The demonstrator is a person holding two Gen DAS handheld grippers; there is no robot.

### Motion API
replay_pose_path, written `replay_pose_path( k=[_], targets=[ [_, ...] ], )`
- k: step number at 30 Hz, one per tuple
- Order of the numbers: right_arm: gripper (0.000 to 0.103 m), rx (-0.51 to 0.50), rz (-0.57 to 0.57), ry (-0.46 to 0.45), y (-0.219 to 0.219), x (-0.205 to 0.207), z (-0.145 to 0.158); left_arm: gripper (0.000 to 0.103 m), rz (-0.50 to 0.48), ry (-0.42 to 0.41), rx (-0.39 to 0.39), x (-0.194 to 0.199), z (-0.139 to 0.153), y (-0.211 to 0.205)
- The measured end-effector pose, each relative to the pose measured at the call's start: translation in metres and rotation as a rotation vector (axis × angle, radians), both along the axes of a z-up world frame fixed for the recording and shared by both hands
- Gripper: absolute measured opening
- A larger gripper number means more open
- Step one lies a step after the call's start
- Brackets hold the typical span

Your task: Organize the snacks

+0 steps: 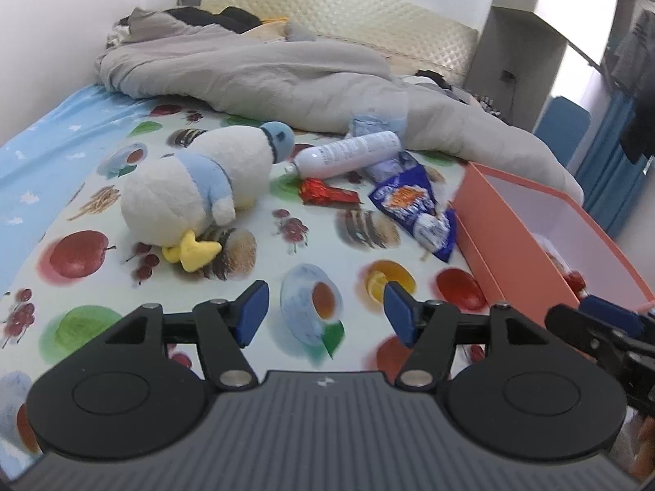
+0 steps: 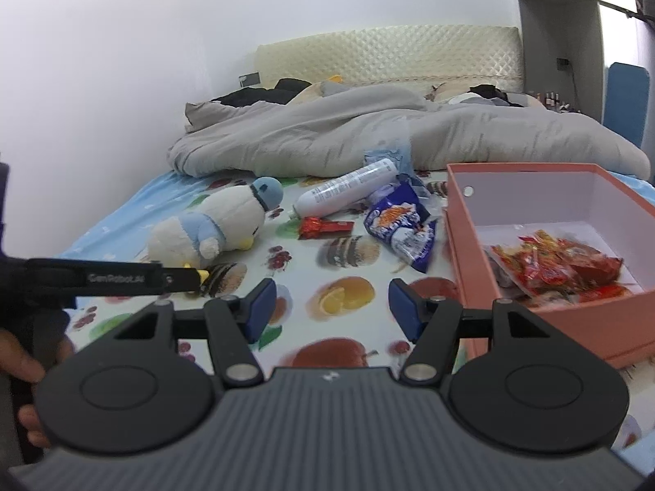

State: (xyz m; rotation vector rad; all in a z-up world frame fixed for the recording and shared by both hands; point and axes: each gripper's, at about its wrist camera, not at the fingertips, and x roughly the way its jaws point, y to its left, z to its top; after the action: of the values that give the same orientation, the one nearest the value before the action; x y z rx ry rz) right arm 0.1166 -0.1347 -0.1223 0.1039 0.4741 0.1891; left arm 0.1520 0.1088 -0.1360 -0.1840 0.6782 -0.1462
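A blue snack bag (image 1: 413,208) (image 2: 403,227) lies on the fruit-print sheet beside an orange box (image 1: 507,241) (image 2: 462,245). A small red snack pack (image 1: 325,192) (image 2: 323,227) lies left of it. Red snack packs (image 2: 561,268) lie inside the box. My left gripper (image 1: 325,313) is open and empty, hovering over the sheet in front of the snacks. My right gripper (image 2: 327,311) is open and empty, just left of the box's near corner.
A white and blue plush penguin (image 1: 196,188) (image 2: 217,225) lies at the left. A white bottle (image 1: 348,153) (image 2: 348,188) lies behind the snacks, with a pale blue packet (image 1: 370,122) beyond it. A grey duvet (image 1: 262,69) (image 2: 368,135) covers the far bed.
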Motion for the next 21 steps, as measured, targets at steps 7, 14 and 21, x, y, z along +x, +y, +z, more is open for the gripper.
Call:
replay_pose_path(
  k=[7, 14, 21],
  targets=[
    [0.062, -0.035, 0.011, 0.004, 0.015, 0.047, -0.012, 0.068, 0.026, 0.044, -0.095, 0.076, -0.012, 0.01],
    [0.062, -0.126, -0.042, 0.024, 0.019, 0.116, -0.033, 0.068, -0.002, 0.096, -0.143, 0.166, -0.036, -0.006],
    [0.062, -0.223, -0.047, 0.067, 0.019, 0.184, -0.056, 0.068, -0.03, 0.125, -0.066, 0.245, -0.06, -0.035]
  ],
)
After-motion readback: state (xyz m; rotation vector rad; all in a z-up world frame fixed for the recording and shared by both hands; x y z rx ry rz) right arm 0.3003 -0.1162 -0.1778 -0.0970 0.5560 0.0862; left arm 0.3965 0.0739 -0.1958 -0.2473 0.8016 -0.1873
